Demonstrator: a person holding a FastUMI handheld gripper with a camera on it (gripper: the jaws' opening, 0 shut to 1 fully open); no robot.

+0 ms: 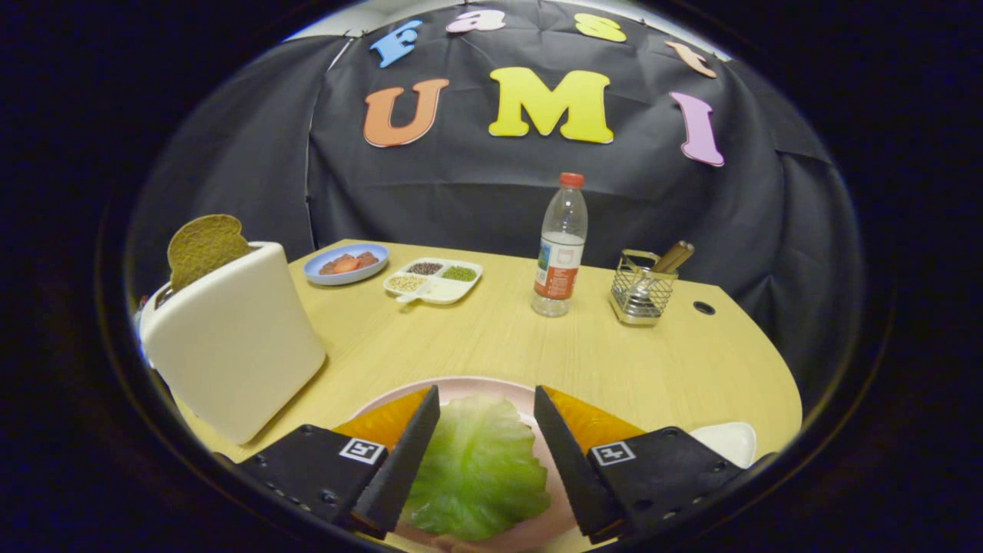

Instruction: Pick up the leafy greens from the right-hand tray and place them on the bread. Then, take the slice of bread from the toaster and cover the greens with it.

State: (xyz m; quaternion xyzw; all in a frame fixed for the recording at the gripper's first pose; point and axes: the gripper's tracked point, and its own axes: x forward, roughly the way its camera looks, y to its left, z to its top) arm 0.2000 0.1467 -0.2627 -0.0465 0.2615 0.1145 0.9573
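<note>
We are holding the gripper (486, 399) spread wide over the pink plate (461, 385); the leafy greens (478, 470) are lying between its fingers, touched by neither; a brown bread slice (204, 247) is standing upright in the white toaster (234, 346), off to the fingers' left; a water bottle (560, 247) is standing well beyond.

The light wooden counter (491, 338) carries a white toaster (238, 346), blue plate (345, 263), divided tray (434, 280), water bottle (559, 246), wire caddy (641, 292) and pink plate (461, 388).
</note>
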